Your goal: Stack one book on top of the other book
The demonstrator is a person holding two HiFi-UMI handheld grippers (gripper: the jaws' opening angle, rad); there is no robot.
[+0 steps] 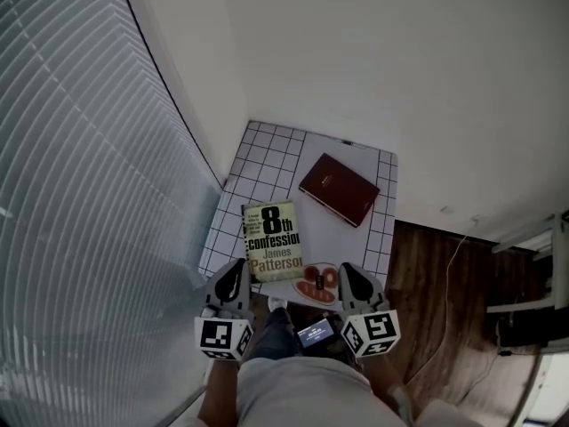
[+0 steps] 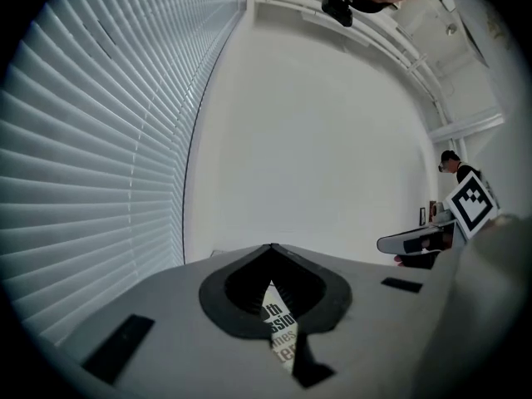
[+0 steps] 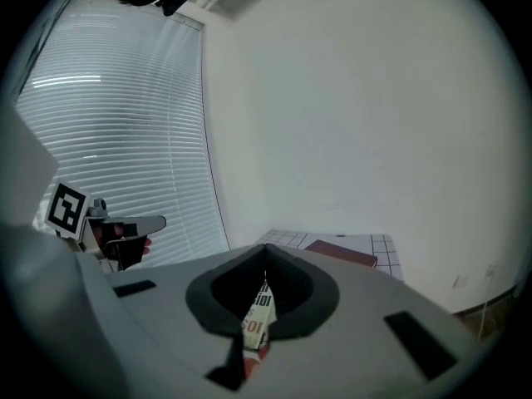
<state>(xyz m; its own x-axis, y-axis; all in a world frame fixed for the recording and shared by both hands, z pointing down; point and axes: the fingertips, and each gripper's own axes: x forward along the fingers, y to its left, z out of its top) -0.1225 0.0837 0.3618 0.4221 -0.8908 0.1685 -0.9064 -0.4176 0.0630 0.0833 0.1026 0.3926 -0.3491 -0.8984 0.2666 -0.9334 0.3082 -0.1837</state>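
A small square table with a white, dark-lined grid top (image 1: 267, 154) carries three things, all apart. A closed maroon hardcover book (image 1: 339, 189) lies at 2 o'clock, a pale-yellow paperback book (image 1: 274, 241) at 7 o'clock, and a white oval dish with red shapes (image 1: 331, 279) at 6 o'clock, at the near edge.

The right gripper (image 3: 264, 273), jaws closed, faces a gridded table (image 3: 287, 239) holding a dark red book (image 3: 342, 254) and paperback (image 3: 259, 316).
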